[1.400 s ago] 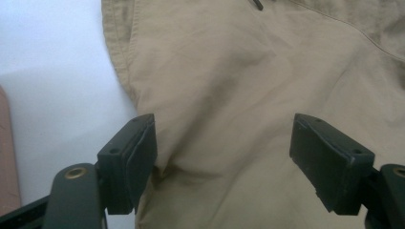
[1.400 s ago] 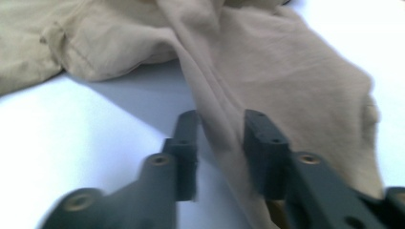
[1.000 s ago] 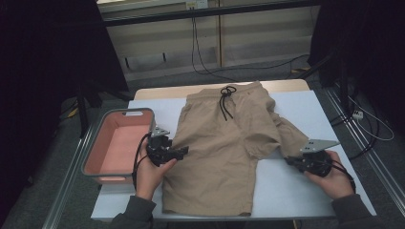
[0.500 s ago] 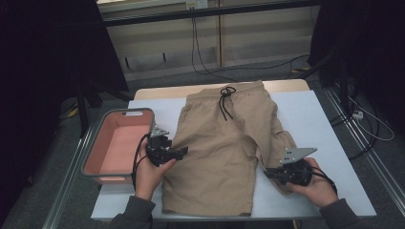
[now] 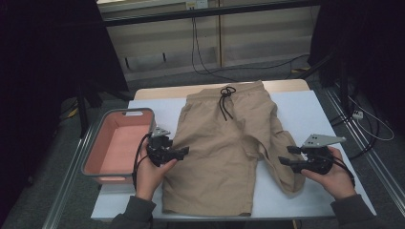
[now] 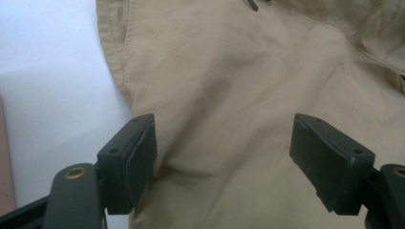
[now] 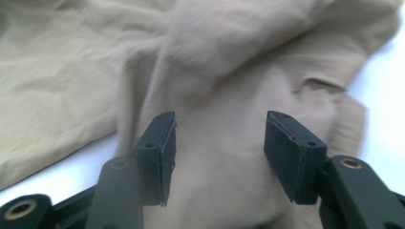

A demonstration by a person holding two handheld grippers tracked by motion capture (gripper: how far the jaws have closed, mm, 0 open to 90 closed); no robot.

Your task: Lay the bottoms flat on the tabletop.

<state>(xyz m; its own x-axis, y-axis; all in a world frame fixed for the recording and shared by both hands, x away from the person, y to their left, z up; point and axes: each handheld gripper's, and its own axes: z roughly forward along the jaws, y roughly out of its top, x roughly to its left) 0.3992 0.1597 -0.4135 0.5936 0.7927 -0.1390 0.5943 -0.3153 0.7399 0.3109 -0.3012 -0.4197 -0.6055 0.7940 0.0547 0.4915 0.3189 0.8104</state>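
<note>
Tan shorts (image 5: 224, 143) with a black drawstring (image 5: 225, 98) lie flat on the white table (image 5: 310, 109), waistband at the far side. The right leg (image 5: 282, 157) is rumpled and folded inward. My left gripper (image 5: 184, 151) hovers open over the shorts' left edge; in the left gripper view its jaws (image 6: 234, 162) stand wide above the cloth (image 6: 239, 71), touching nothing. My right gripper (image 5: 284, 155) sits beside the rumpled leg. Its jaws (image 7: 219, 152) have just been opening; bunched cloth (image 7: 229, 57) lies between and beyond the pads, not pinched.
A pink bin (image 5: 95, 152) with a grey rim stands at the table's left edge, beside my left hand. Bare white table lies right of the shorts. Dark stands and cables surround the table on the floor.
The right gripper carried the right leg's hem inward to the left, then opened and drew back to the right. The leg now lies bunched. The left gripper stayed put.
</note>
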